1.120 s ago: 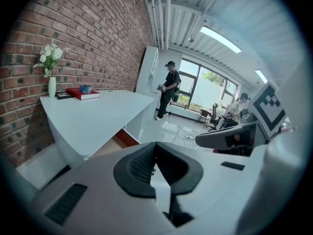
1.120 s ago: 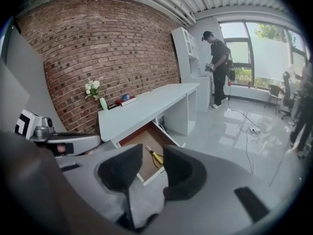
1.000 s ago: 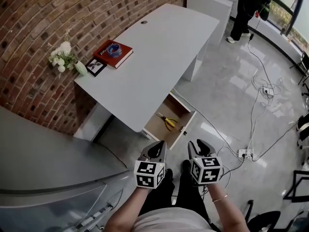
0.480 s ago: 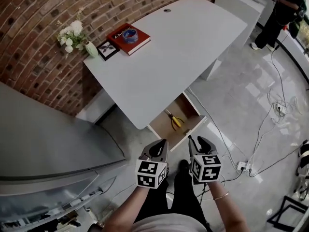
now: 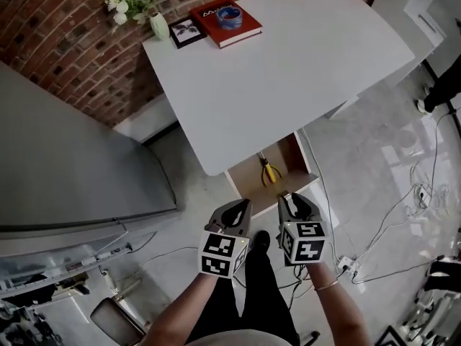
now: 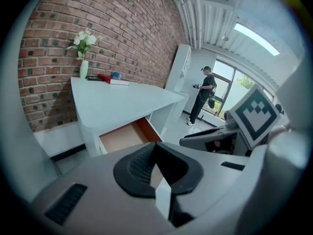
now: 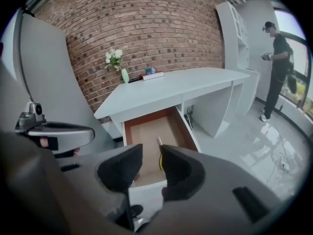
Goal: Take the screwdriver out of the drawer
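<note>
Head view: drawer [image 5: 250,182] holds, seemingly, a screwdriver [image 5: 271,171].

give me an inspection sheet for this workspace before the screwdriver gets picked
surface: white desk top, mostly bare; its open wooden drawer is pulled out at the front
job's things: yellow-handled screwdriver lying in the drawer, not gripped
clutter: red book with a blue tape roll on it, small black picture frame, green vase of white flowers, all at the desk's wall end
grippers: left gripper jaws together, empty; right gripper jaws apart, empty; both short of the drawer
cables: white cable and power strip on the floor
surroundings: red brick wall, grey cabinet, a person standing near the window
</note>
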### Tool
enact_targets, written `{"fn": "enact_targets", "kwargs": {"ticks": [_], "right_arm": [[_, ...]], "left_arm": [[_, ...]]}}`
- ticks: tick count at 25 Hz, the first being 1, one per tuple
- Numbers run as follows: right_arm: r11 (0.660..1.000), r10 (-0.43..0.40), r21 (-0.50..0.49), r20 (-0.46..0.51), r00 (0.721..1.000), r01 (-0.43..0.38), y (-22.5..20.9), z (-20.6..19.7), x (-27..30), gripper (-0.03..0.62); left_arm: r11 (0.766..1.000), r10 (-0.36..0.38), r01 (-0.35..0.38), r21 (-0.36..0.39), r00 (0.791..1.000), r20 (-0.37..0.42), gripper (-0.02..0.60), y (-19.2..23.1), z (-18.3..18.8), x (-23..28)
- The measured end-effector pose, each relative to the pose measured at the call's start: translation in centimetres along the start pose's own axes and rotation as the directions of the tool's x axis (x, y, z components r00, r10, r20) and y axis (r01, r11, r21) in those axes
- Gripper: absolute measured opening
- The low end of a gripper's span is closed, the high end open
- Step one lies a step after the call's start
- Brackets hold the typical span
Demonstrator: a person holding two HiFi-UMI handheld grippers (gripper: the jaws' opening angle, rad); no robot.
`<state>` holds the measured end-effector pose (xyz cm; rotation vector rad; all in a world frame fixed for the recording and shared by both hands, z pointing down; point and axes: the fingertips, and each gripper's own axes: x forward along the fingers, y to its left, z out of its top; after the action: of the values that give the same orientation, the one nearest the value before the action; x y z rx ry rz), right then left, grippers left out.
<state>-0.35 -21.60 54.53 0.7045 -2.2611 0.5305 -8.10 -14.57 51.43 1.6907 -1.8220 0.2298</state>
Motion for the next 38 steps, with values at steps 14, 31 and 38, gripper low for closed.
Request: {"fn": "enact_targets", "kwargs": {"ticks": [14,31,38], "right_arm": [[0.985,0.130,-0.099,-0.101,0.986,-0.140,-0.1,-1.7,6.1,0.118],[0.961,0.109,-0.224,-0.237,0.965,-0.164,-0.8,-3.7,14.2,0.118],[0.952,0.073,-0.271,-0.257,0.964,-0.144,-1.6,-3.2,17.1,0.118]], "left_arm": [[0.988,0.134,-0.132,-0.080,0.991,0.019,-0.008,1.8,-3.3,1.0],[0.967,0.203,-0.194,-0.164,0.978,0.045,-0.008,4.4,-6.1,2.0],[0.958,0.231,-0.218,-0.187,0.971,0.055,-0.008,5.7,-6.7,2.4]]}}
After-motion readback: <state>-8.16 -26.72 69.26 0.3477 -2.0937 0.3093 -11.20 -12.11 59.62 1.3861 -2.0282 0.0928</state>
